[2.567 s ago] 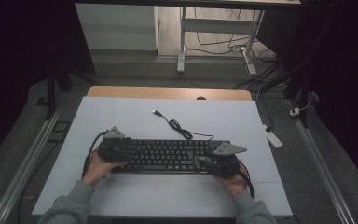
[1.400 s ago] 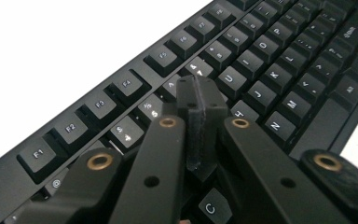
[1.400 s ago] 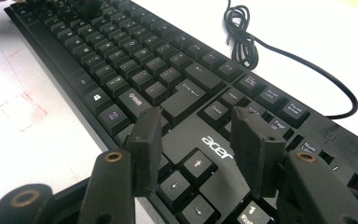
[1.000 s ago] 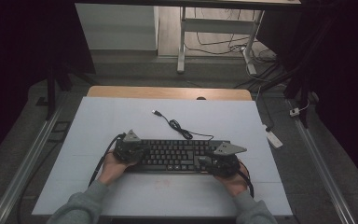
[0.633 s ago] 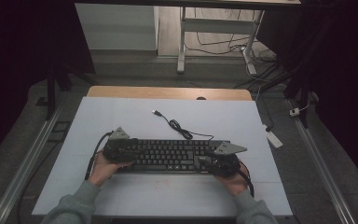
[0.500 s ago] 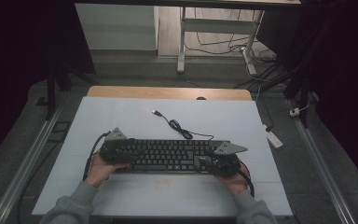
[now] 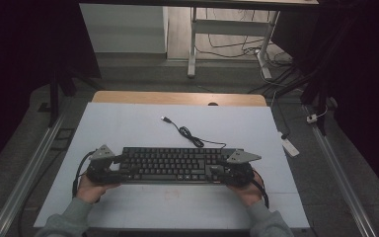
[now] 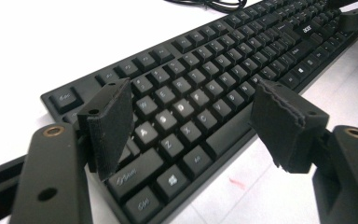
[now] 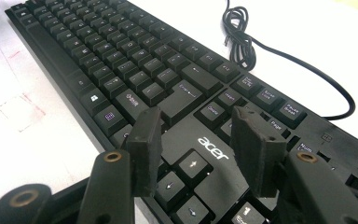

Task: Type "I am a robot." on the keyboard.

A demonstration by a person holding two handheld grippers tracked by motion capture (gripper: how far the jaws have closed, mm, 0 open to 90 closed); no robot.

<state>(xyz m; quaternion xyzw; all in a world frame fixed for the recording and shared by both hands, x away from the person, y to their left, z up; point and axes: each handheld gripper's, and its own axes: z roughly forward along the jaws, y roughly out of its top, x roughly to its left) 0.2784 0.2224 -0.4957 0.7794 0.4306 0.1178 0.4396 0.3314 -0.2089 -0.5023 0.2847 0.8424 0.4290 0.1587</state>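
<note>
**Keyboard square on the mat, both grippers at its ends**

Keyboard lies flat on the white mat, long side running left to right, a little nearer the person than the middle. Its cable snakes away toward the far edge, the plug resting loose on the mat.

At the left end, the left gripper stands wide, its jaws having just been opening; the pads hover over the letter keys, and nothing is pinched between them. At the right end, the right gripper is parted to a narrower gap over the arrow-key block, and its pads clamp nothing that I can see.

My guess is the board has been set where it belongs and the left side is already let go; what looks left is for the right side to come away too.

Room is generous: bare mat stretches to the far side and beyond both ends, with a narrower strip at the near edge. The coiled cable just behind the keyboard is the one thing to snag.
</note>
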